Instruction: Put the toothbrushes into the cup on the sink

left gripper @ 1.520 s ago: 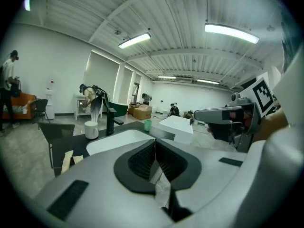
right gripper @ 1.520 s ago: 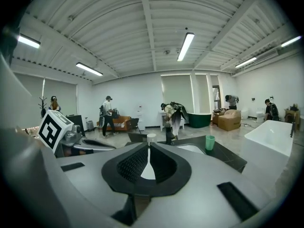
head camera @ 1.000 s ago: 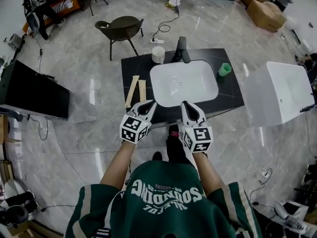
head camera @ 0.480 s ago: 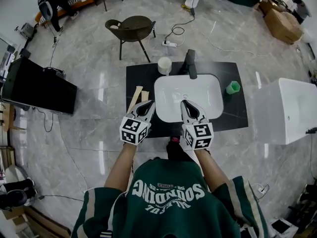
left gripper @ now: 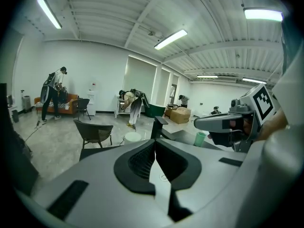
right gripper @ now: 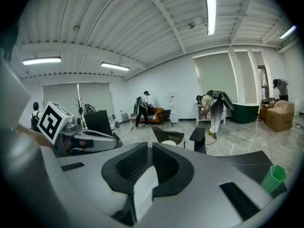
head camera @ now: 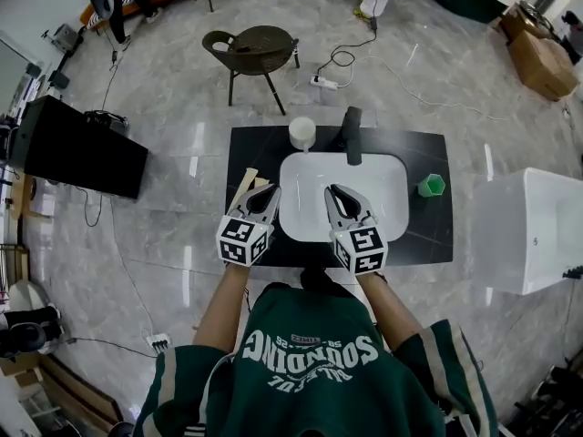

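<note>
Two pale wooden toothbrushes (head camera: 243,181) lie on the black counter (head camera: 428,230) left of the white basin (head camera: 373,176), partly hidden by my left gripper. A white cup (head camera: 302,133) stands behind the basin beside the black faucet (head camera: 352,135). A green cup (head camera: 431,186) stands to the basin's right. My left gripper (head camera: 271,191) is shut and empty at the basin's left rim, just right of the toothbrushes. My right gripper (head camera: 334,191) is shut and empty over the basin. The left gripper view shows the white cup (left gripper: 132,137) and the green cup (left gripper: 200,138).
A dark chair (head camera: 253,48) stands beyond the counter, with a cable and power strip (head camera: 324,81) on the floor. A black screen (head camera: 82,159) is at the left and a white tub (head camera: 533,230) at the right. People stand far off.
Both grippers, still shut, have come forward from the counter's front edge to over the basin and its left rim. The head view has moved closer to the sink.
</note>
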A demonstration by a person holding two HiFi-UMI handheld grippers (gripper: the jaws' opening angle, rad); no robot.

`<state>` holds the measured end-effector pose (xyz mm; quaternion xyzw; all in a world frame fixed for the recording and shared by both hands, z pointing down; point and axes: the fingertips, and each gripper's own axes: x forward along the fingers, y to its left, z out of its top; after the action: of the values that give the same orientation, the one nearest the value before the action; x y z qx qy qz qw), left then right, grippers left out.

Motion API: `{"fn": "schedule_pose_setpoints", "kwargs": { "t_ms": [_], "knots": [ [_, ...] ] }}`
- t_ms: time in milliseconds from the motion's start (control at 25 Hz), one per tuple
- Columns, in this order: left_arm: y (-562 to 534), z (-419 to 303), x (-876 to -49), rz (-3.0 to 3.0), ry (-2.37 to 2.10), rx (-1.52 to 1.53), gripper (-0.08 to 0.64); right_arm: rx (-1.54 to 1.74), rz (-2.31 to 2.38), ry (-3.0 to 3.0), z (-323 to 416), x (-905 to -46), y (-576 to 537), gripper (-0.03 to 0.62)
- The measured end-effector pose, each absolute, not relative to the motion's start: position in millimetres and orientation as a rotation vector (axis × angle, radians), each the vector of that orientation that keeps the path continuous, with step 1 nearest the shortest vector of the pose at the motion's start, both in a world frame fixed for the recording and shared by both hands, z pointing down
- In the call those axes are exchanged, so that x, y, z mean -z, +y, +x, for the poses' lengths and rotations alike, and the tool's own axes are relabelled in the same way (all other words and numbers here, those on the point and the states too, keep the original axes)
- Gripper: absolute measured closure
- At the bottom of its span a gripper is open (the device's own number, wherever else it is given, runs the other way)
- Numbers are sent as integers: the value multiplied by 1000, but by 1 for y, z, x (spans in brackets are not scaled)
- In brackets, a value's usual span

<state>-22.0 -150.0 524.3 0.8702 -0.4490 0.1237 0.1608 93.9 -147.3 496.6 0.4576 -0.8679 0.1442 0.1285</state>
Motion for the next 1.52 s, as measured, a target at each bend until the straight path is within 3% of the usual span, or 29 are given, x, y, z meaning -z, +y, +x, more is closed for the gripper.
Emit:
{"fn": "schedule_pose_setpoints", "kwargs": {
  "t_ms": [720, 1160, 1520],
  "knots": [
    [-158, -83, -544, 2334, -1449, -357, 548, -480, 1038, -2529, 30, -539, -167, 546],
    [-156, -136, -562, 2272, -1469, -363, 548, -584, 865, -2402, -40, -601, -170, 437],
    [-159, -167, -572, 2240, -1459, -345, 548, -633, 820, -2272, -73, -651, -174, 403]
  ]
}}
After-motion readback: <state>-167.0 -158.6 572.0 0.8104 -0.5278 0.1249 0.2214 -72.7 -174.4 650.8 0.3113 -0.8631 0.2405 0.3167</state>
